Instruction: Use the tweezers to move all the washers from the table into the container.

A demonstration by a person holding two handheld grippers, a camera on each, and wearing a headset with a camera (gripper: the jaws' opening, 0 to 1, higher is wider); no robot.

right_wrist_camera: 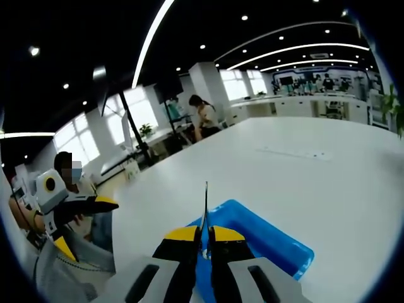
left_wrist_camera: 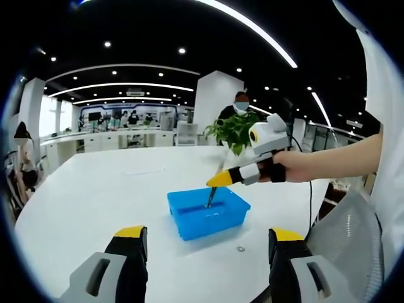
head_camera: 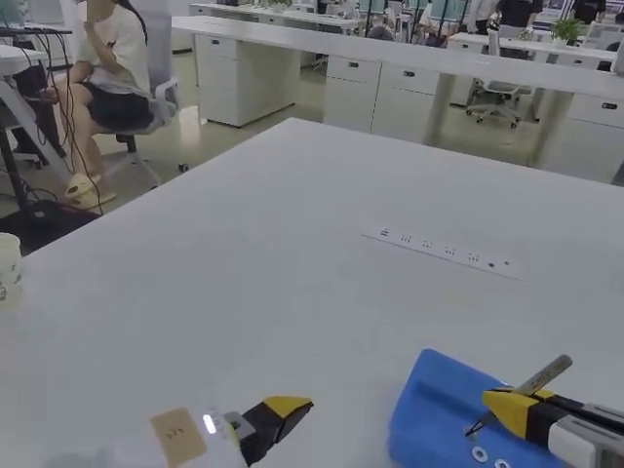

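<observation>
Here right tool (right_wrist_camera: 204,235) clamps tweezers (right_wrist_camera: 205,202) over container (right_wrist_camera: 265,237); left tool (left_wrist_camera: 208,233) gapes.

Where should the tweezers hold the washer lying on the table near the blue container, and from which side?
The washer lies flat on the table, apart from the container. So probably come from straight above with the tweezers and pinch its band, one tip through the hole, one outside; its low edge offers little sideways.

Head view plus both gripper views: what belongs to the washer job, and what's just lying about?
Job: tweezers, held in the right gripper; blue container; washers inside it; one washer on the table.
Lying about: power strip, white cup, potted plant.
</observation>
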